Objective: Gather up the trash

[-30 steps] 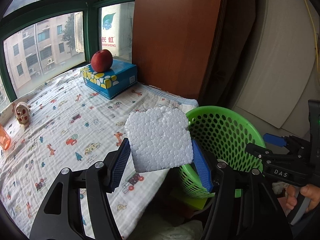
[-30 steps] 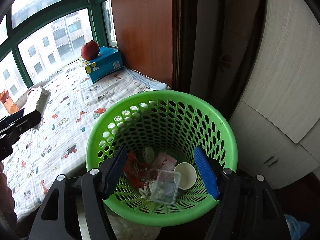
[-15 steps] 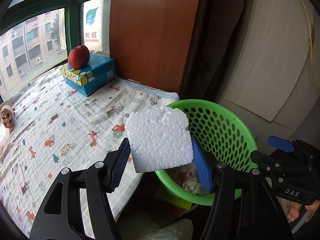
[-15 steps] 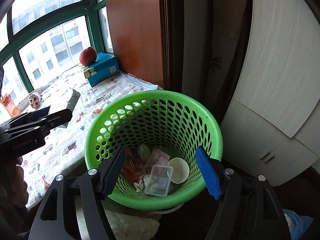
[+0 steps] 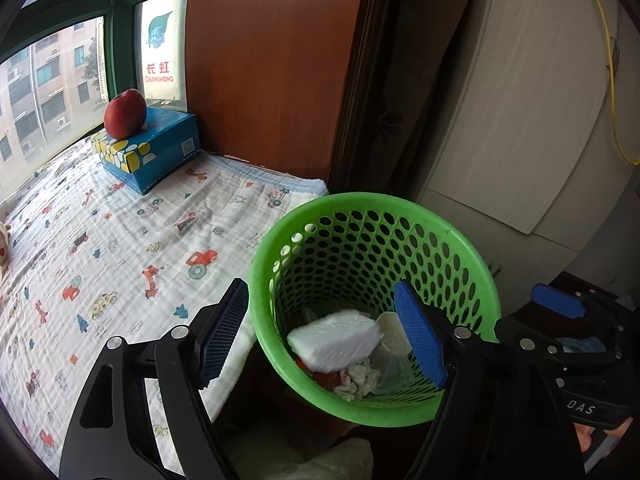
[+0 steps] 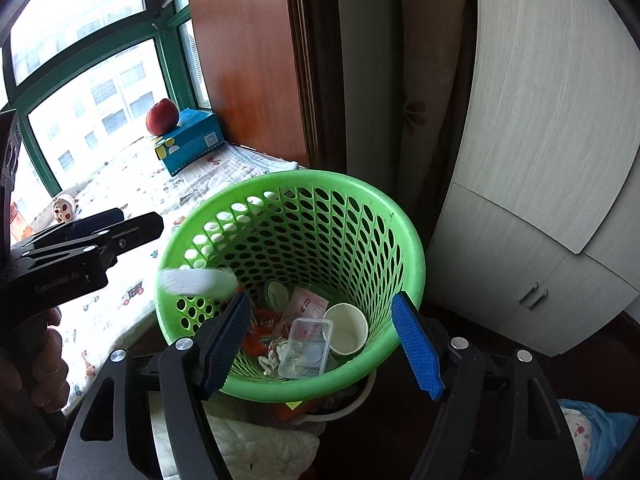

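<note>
our left gripper point(image 5: 320, 334) hangs over the green basket point(image 5: 460, 240), its jaws opening with nothing pressed between the pads; the foam point(image 5: 334, 342) is loose below them, blurred, inside the rim on the side nearest the bed. in the right wrist view the same white piece shows just inside that near-left rim, so we judge it is dropping in, not yet settled. our right gripper point(image 6: 320, 340) hovers over the basket too, jaws apart and empty, with no contact we can see on the rim. at the bottom lie a paper cup point(image 6: 346, 328), a clear tub point(image 6: 306, 346), wrappers and crumpled tissue. the basket stands off the bed's end corner, below the blanket point(image 5: 100, 240); at the bed's far edge by the window an apple point(image 5: 125, 113) sits on a blue tissue box point(image 5: 160, 152), neither of which looks like trash to us. to do this step well we let the pads go fully wide before pulling away, so the rough foam cannot catch on a pad and be dragged back over the rim, and we keep the gripper centred over the opening. foam is light and may bounce or stay propped on the other rubbish.
</note>
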